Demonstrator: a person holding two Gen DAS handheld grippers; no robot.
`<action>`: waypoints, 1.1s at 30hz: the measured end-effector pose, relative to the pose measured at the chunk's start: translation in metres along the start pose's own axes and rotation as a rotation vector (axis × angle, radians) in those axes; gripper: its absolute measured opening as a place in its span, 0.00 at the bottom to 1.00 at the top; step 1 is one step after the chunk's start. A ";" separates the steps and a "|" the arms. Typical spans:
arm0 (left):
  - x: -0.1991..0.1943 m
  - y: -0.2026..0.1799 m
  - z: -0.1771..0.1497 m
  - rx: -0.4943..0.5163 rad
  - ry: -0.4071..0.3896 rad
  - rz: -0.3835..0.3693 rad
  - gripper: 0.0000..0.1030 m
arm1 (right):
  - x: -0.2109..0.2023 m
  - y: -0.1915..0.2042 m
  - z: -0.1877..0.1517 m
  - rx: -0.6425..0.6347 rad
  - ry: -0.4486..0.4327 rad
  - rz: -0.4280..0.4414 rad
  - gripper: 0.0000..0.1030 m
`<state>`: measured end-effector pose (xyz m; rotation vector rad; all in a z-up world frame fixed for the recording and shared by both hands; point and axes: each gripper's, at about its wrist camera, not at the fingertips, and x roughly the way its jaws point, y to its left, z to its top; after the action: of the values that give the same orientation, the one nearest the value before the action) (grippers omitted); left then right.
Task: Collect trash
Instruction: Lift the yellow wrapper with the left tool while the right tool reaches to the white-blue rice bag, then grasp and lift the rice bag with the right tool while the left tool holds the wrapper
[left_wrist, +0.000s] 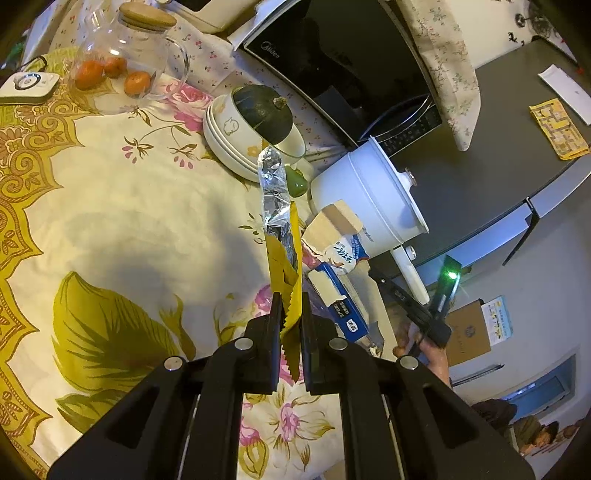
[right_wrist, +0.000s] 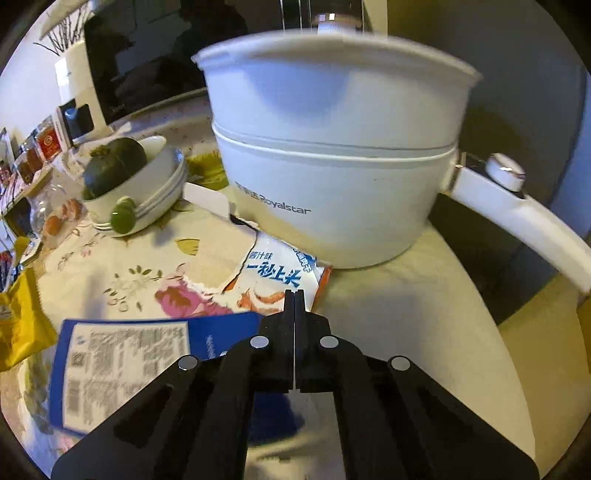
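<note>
My left gripper (left_wrist: 290, 314) is shut on a yellow snack wrapper (left_wrist: 282, 273) with a silver lining and holds it upright above the flowered tablecloth (left_wrist: 129, 221). The same wrapper shows at the left edge of the right wrist view (right_wrist: 18, 321). A torn white snack wrapper (right_wrist: 273, 269) with blue lettering lies against the white pot (right_wrist: 332, 166). My right gripper (right_wrist: 294, 295) has its jaws together on that wrapper's near edge. A blue carton (right_wrist: 122, 362) lies flat just left of it. In the left wrist view the right gripper (left_wrist: 373, 275) reaches in from the table's edge, held by a hand (left_wrist: 428, 347).
A stack of white bowls (left_wrist: 229, 136) holding a dark green squash stands behind the wrappers. A glass jar (left_wrist: 122, 62) with oranges and a black microwave (left_wrist: 332, 55) stand further back. The pot's long handle (right_wrist: 535, 229) juts out past the table's right edge.
</note>
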<state>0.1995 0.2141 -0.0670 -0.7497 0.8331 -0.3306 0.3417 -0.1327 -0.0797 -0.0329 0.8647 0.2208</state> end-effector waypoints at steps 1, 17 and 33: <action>-0.001 -0.001 -0.001 0.000 0.000 -0.002 0.08 | -0.005 -0.001 -0.001 0.003 0.000 0.003 0.00; 0.015 0.004 0.000 -0.021 0.050 -0.019 0.09 | 0.030 0.006 0.018 -0.132 0.003 -0.056 0.30; 0.013 0.005 -0.001 -0.023 0.060 -0.017 0.09 | 0.013 0.014 0.009 -0.158 -0.011 -0.048 0.02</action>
<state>0.2070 0.2098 -0.0782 -0.7720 0.8891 -0.3608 0.3543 -0.1157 -0.0829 -0.1997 0.8328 0.2442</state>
